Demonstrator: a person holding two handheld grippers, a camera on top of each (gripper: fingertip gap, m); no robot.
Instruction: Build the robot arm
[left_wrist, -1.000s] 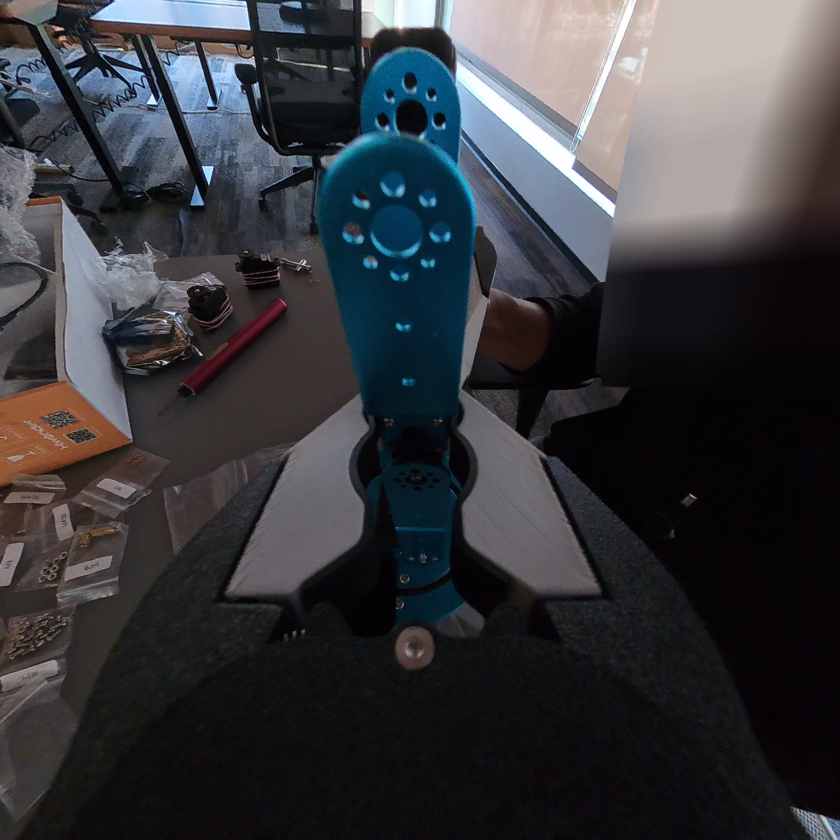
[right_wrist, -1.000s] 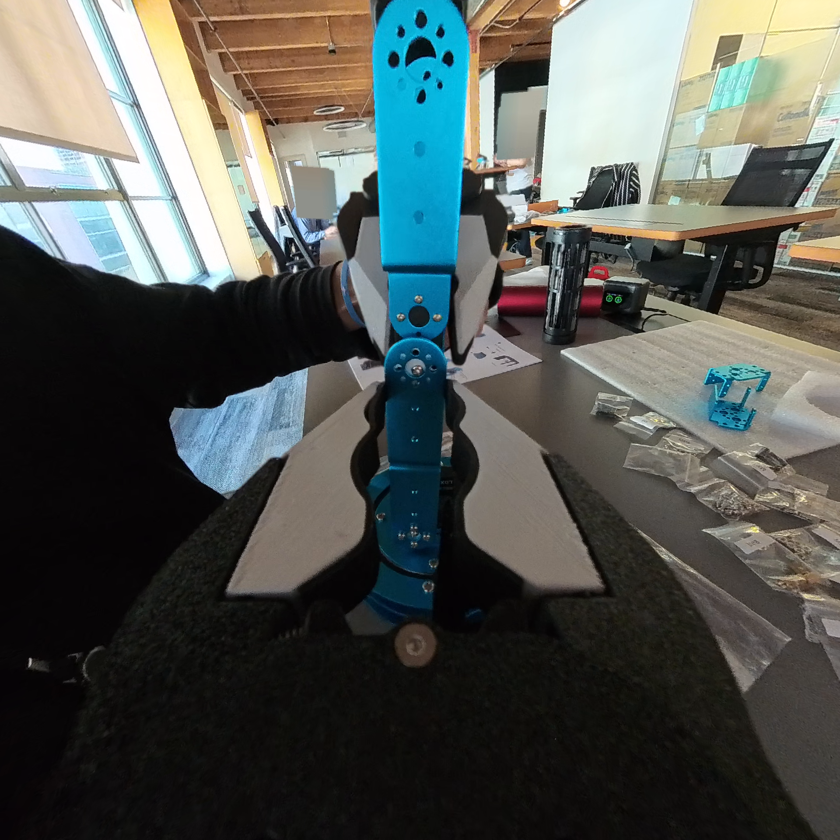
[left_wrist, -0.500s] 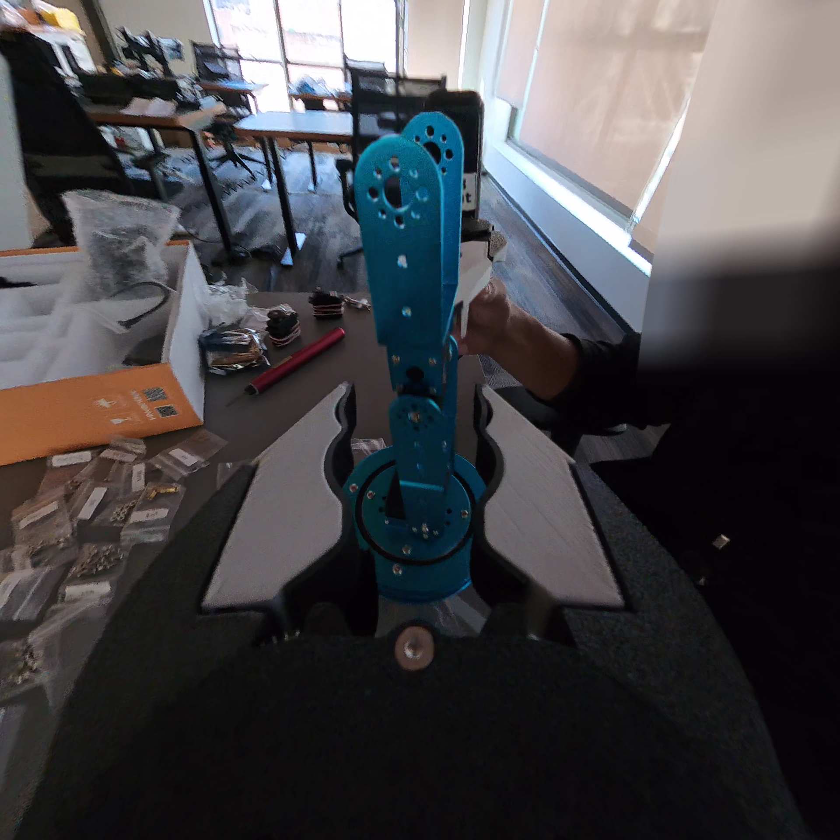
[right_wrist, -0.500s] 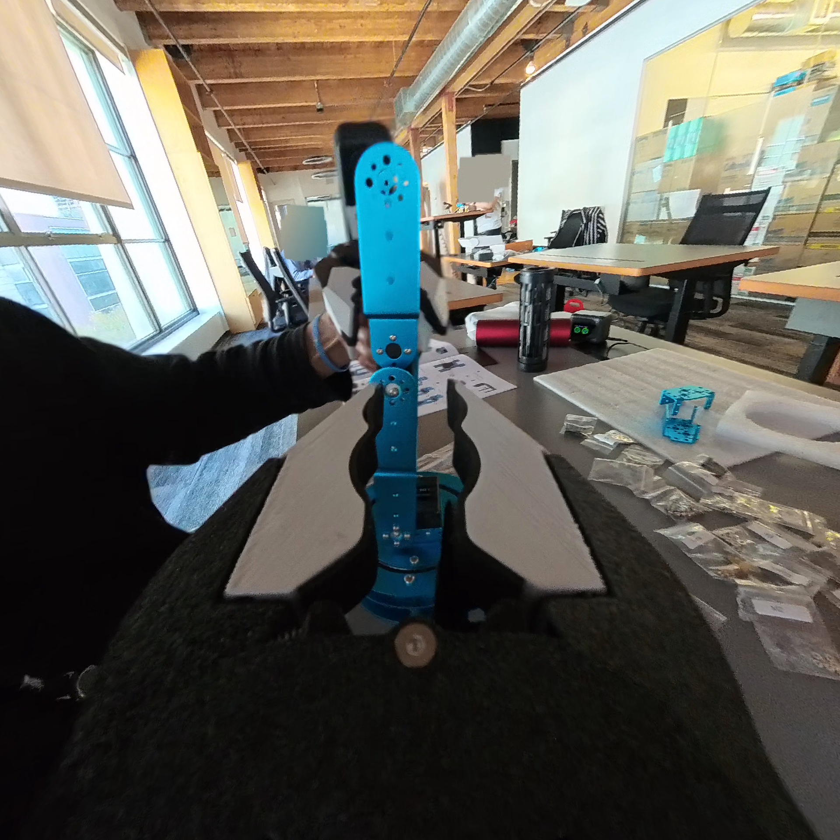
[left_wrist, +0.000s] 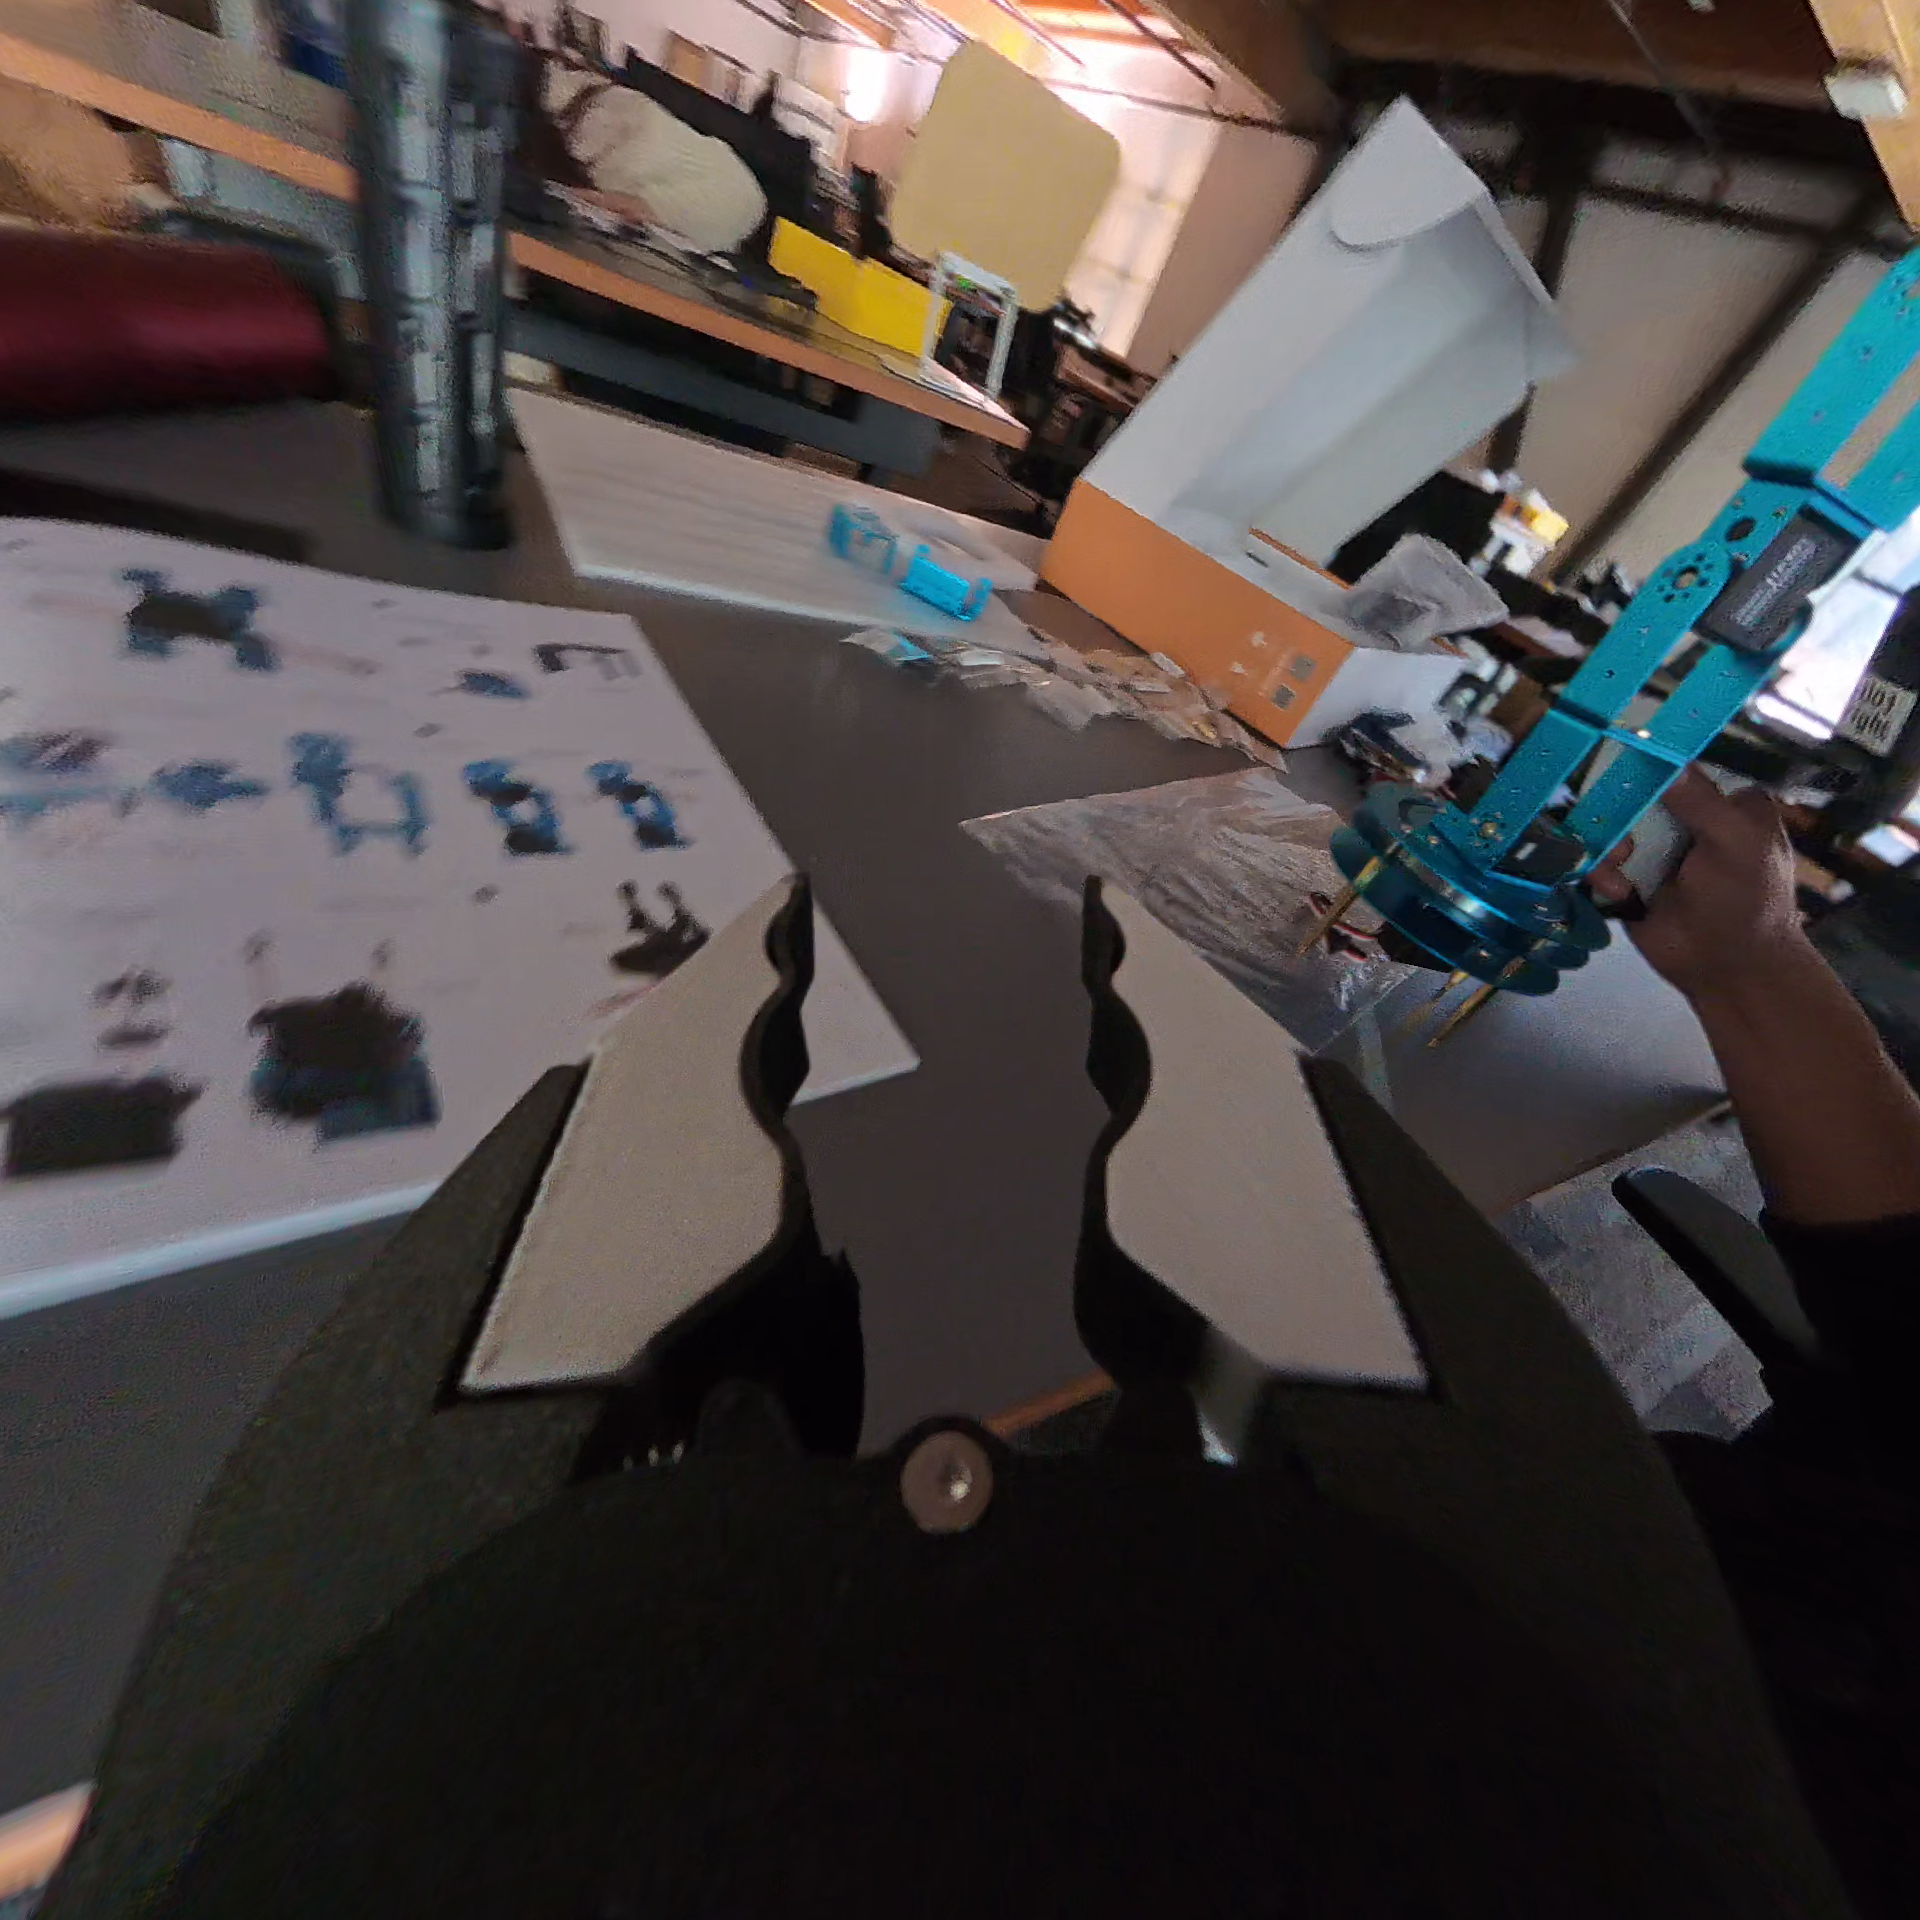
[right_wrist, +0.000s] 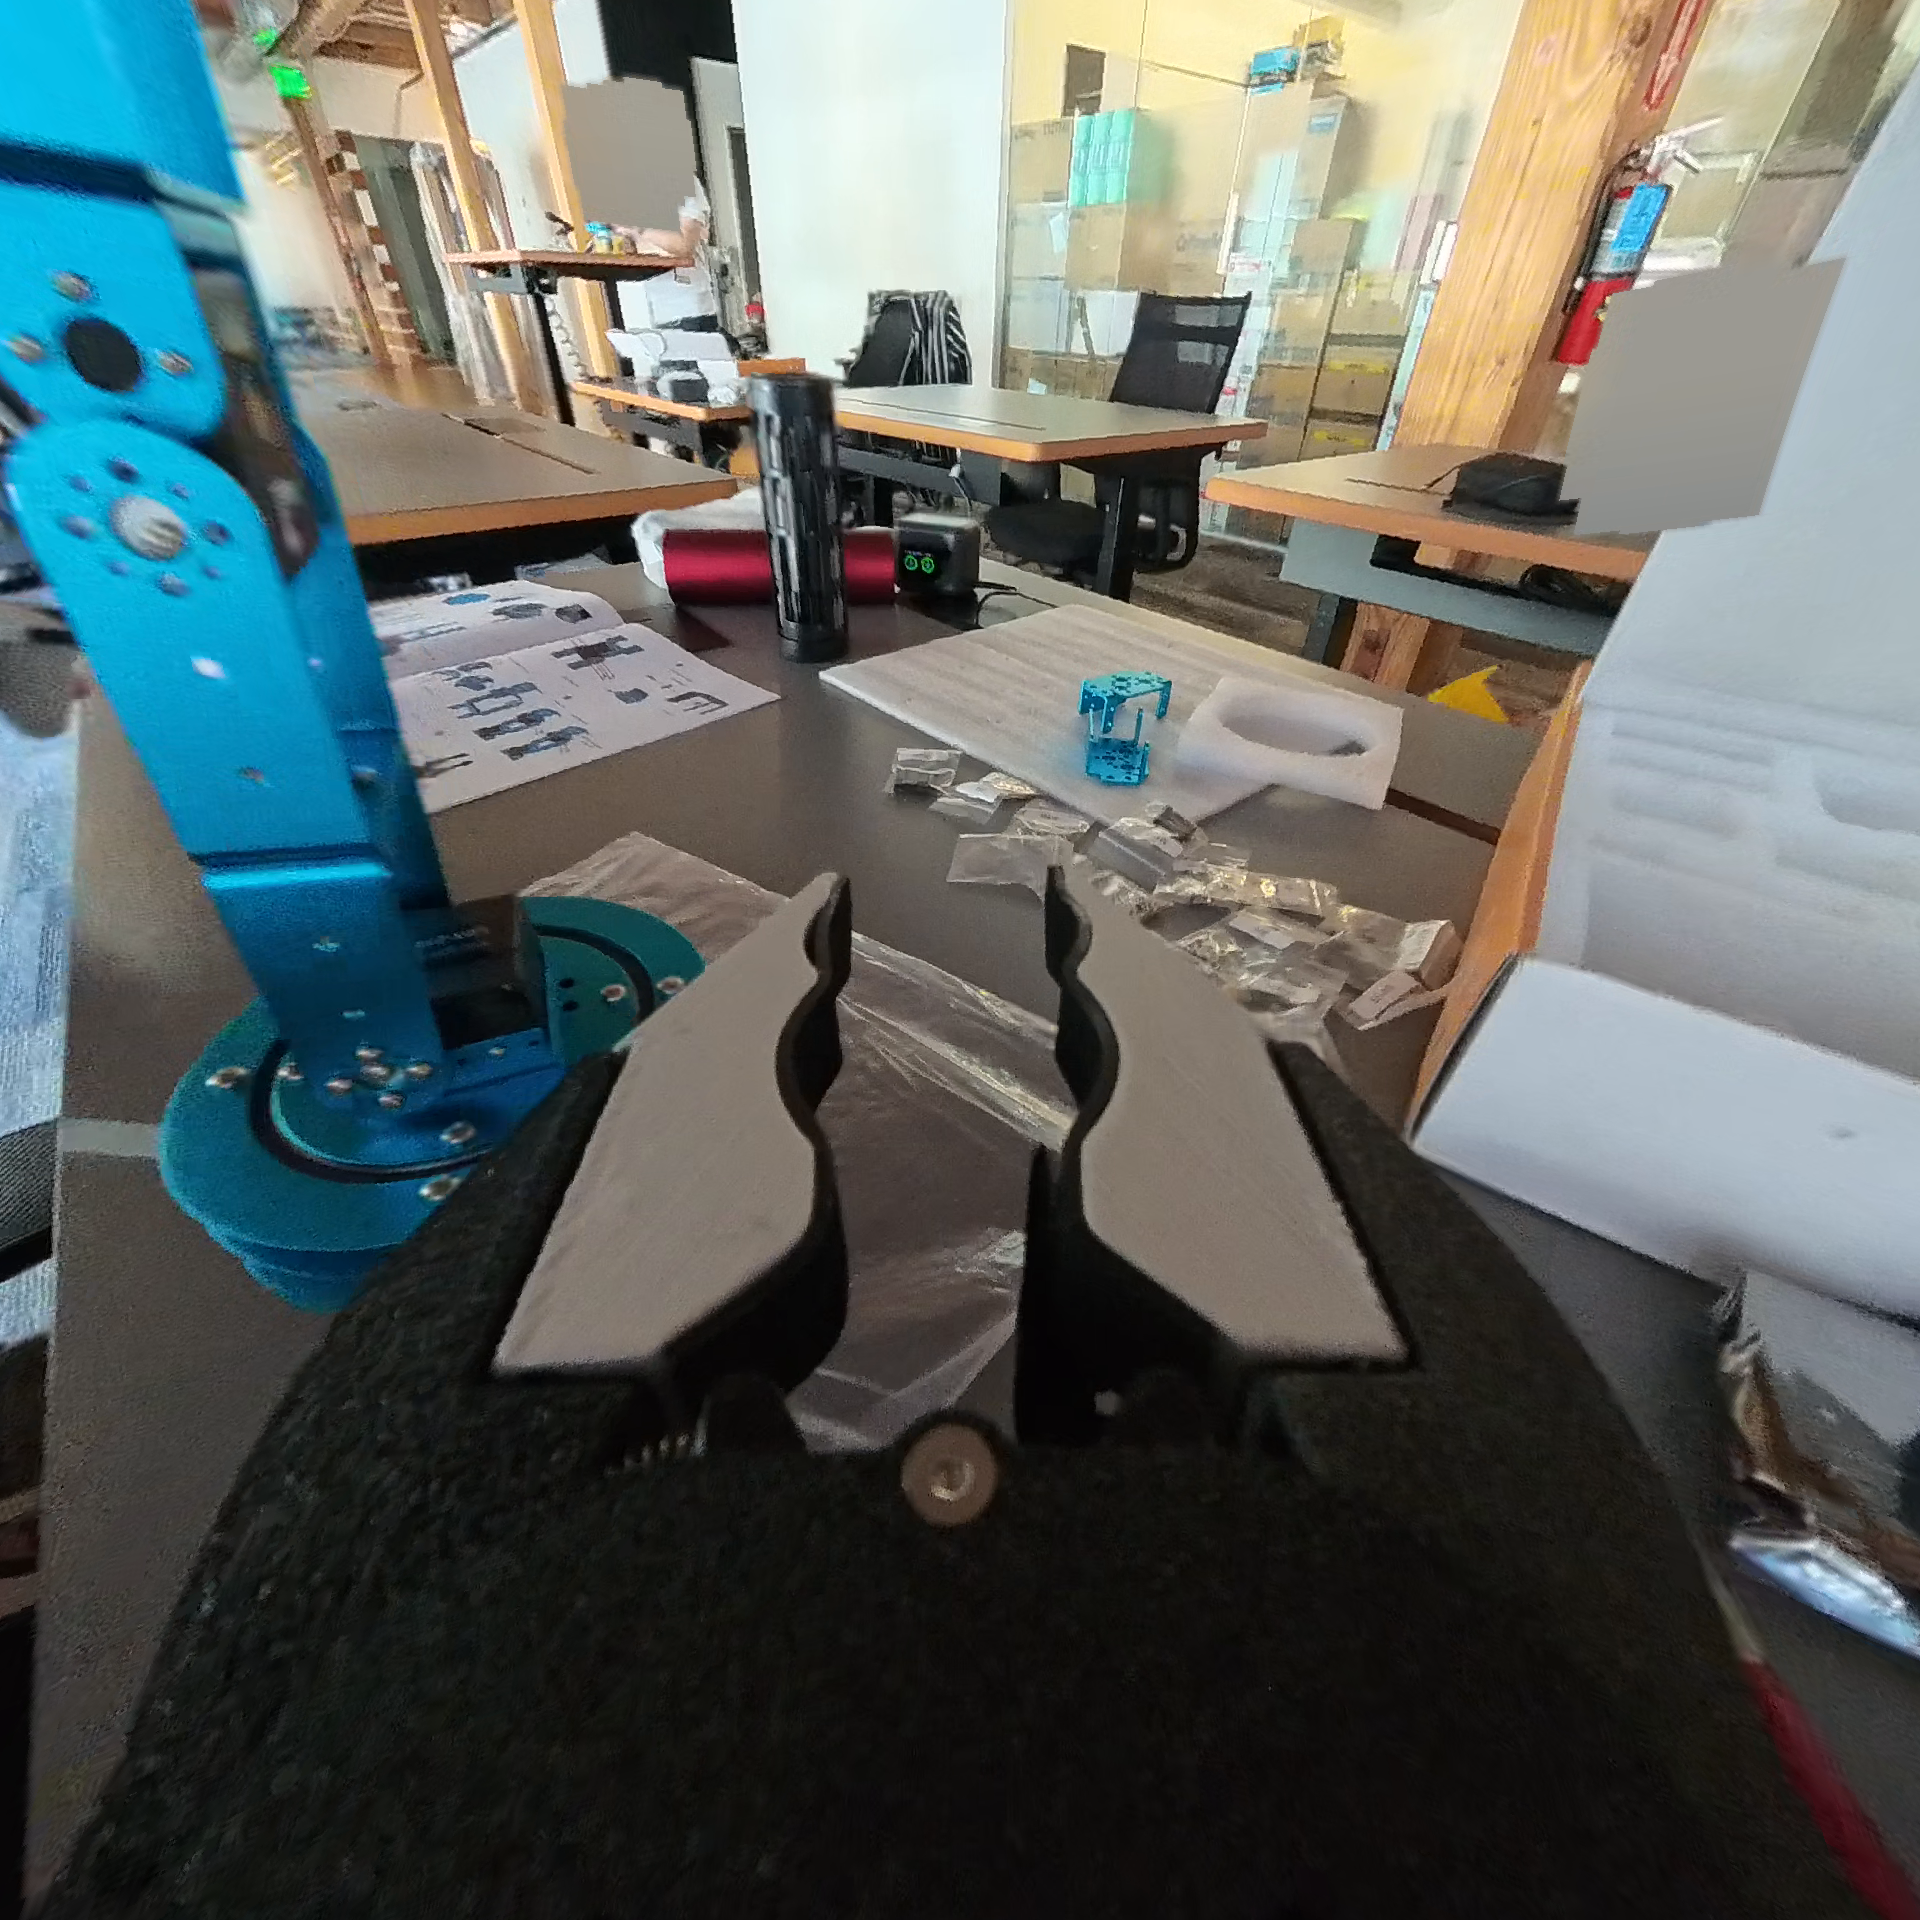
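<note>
The left claw (left_wrist: 943, 894) is hovering low over the dark desk (left_wrist: 935, 748) with its jaws spread and nothing between them; the printed instruction sheet (left_wrist: 312, 831) is lying just beside its left finger. The right claw (right_wrist: 945, 881) is likewise gaping empty, hanging above a clear plastic bag (right_wrist: 935, 1049) that is lying flat on the desk.

Just beside the right claw's left finger, the blue robot arm (right_wrist: 270, 748) is rising from its round base (right_wrist: 229, 1143). From the left wrist view a hand (left_wrist: 1714, 894) is showing right behind that base (whether the base is resting on the desk or being propped up, I cannot tell).

The arm is looking like stiff, anodised metal with servos bolted in, so it is probably fairly heavy at the foot and smooth under the pads. Its joints may be swinging freely, so the flat lower bracket just above the base seems the safest hold.

Farther off, small bags of screws (right_wrist: 1226, 904) are lying scattered, a loose blue bracket (right_wrist: 1122, 717) is sitting on a white foam sheet (right_wrist: 987, 665), and a black cylinder (right_wrist: 798, 520) is standing upright. An open orange-and-white box (left_wrist: 1226, 613) is sitting at the far side.
</note>
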